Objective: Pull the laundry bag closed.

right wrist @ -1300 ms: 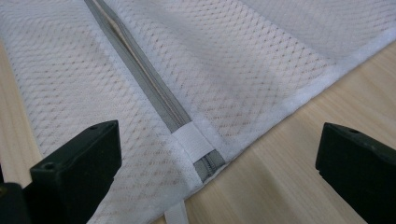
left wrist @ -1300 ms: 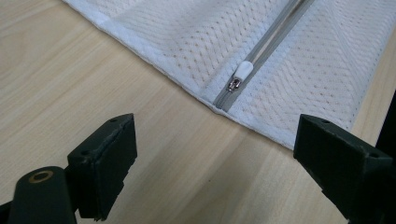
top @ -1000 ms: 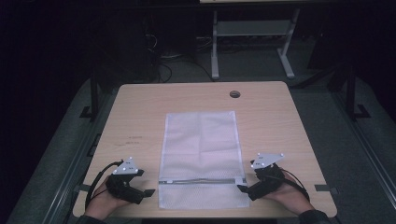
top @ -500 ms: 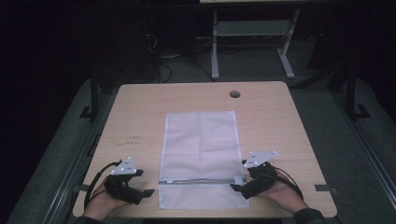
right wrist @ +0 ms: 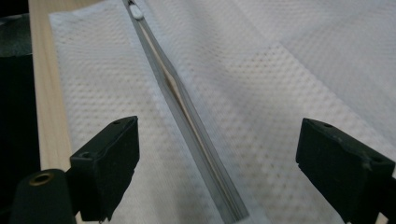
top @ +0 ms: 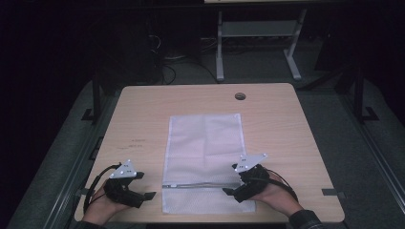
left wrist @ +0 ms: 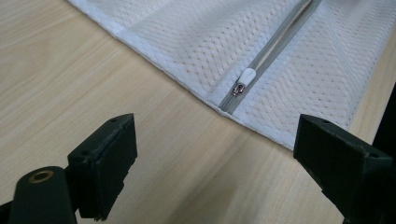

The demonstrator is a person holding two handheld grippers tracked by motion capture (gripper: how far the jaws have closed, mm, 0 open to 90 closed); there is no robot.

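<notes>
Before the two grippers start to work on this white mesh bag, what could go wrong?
1. The zipper pull is small and lies flat at the left end of the grey zipper; the left gripper, open over bare wood, could slip off it.
2. The right gripper, whose jaws have just been closing, straddles the zipper and may pinch only loose mesh.
3. The white mesh bag lies loose on the wooden table, so pulling may drag it.
</notes>
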